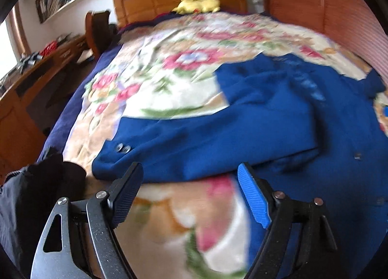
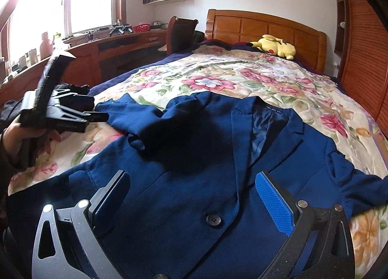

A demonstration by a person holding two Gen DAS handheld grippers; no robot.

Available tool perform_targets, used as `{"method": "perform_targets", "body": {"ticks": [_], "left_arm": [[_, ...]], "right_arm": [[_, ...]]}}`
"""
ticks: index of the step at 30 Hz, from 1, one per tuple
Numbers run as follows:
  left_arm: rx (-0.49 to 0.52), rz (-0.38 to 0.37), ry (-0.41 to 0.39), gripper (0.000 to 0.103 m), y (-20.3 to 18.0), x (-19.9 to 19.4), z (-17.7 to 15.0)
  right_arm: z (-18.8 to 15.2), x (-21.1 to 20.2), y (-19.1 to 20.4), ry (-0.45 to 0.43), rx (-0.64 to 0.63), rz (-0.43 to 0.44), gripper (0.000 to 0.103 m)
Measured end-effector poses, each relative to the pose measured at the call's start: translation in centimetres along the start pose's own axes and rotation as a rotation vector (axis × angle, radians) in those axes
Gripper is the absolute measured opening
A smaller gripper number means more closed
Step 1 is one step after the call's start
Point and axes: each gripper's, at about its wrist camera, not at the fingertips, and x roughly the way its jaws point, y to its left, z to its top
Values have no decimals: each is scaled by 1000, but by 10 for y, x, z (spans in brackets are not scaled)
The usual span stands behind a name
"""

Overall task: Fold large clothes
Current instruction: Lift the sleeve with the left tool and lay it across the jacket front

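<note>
A large blue suit jacket (image 1: 266, 121) (image 2: 194, 158) lies face up on the floral bedspread (image 1: 157, 80) (image 2: 242, 78). Its lapels are open and one front button (image 2: 213, 220) shows. One sleeve lies out to the left, and its cuff buttons (image 1: 122, 148) show near the end. My left gripper (image 1: 190, 177) is open and holds nothing; its tips hover just short of that sleeve's edge. The right wrist view shows the left gripper (image 2: 97, 116) in a hand beside the cuff. My right gripper (image 2: 194, 182) is open over the jacket's front, gripping nothing.
A yellow plush toy (image 2: 274, 47) (image 1: 198, 4) rests by the wooden headboard (image 2: 266, 27). Dark clothes (image 1: 36, 182) are heaped at the bed's near left corner. A wooden desk (image 2: 116, 46) and a chair (image 2: 181, 34) stand left of the bed, and slatted wardrobe doors (image 2: 363, 61) on the right.
</note>
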Motion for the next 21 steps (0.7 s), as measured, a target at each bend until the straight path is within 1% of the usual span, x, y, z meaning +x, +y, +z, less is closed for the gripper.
{"method": "perform_targets", "body": {"ticks": [2, 4, 7, 11, 13, 16, 18, 19, 20, 21], "left_arm": [[-8, 21, 32, 81, 9, 13, -3], [-20, 24, 72, 81, 18, 27, -8], [-29, 43, 98, 81, 24, 42, -12], [5, 86, 104, 81, 24, 55, -11], [10, 111, 90, 81, 24, 58, -7], [35, 116, 95, 81, 26, 65, -2], [41, 106, 102, 81, 30, 71, 2], [42, 101, 103, 80, 31, 73, 3], [42, 88, 101, 73, 31, 75, 5], [39, 75, 104, 69, 32, 77, 6]], "right_arm": [[0, 1, -1, 3, 0, 0, 103], [0, 2, -1, 6, 1, 2, 103], [0, 3, -1, 12, 2, 4, 103], [0, 7, 0, 21, -1, 3, 103], [-1, 7, 0, 24, -2, 3, 103], [-1, 8, 0, 28, -2, 4, 103], [-1, 8, -1, 28, 0, 5, 103], [-1, 8, -2, 28, 0, 5, 103], [-1, 7, -2, 28, 0, 4, 103], [-1, 7, -2, 28, 0, 5, 103]]}}
